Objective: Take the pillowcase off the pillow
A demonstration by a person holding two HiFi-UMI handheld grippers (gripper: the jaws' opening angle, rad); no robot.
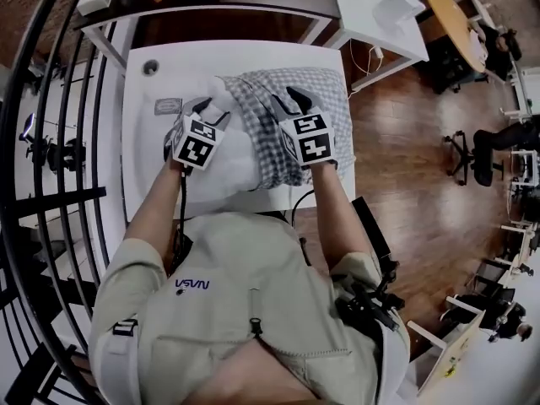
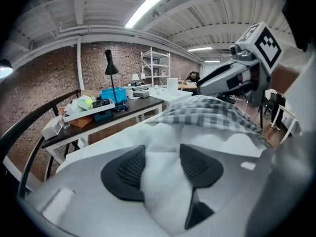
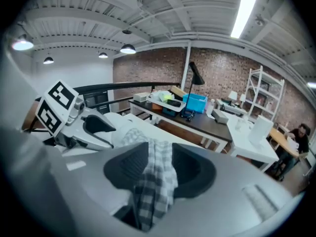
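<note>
A white pillow [image 1: 226, 157] lies on the white table [image 1: 142, 150], its far right part still inside a grey checked pillowcase [image 1: 327, 91]. My left gripper [image 1: 202, 105] rests over the bare pillow. In the left gripper view the pillow [image 2: 163, 186] bulges up between the jaws of my left gripper [image 2: 162, 169], which stand apart. My right gripper [image 1: 295, 98] is over the pillowcase's bunched edge. In the right gripper view a fold of checked pillowcase [image 3: 155, 181] lies loosely between the spread jaws of my right gripper [image 3: 157, 169]. Each gripper shows in the other's view.
A black railing [image 1: 51, 142] runs along the left. Beyond the table stands a dark desk with a blue bin [image 2: 112, 94] and a black lamp [image 2: 109, 63]. Another white table [image 1: 380, 15] is at the far right, with office chairs [image 1: 460, 150] on the wooden floor.
</note>
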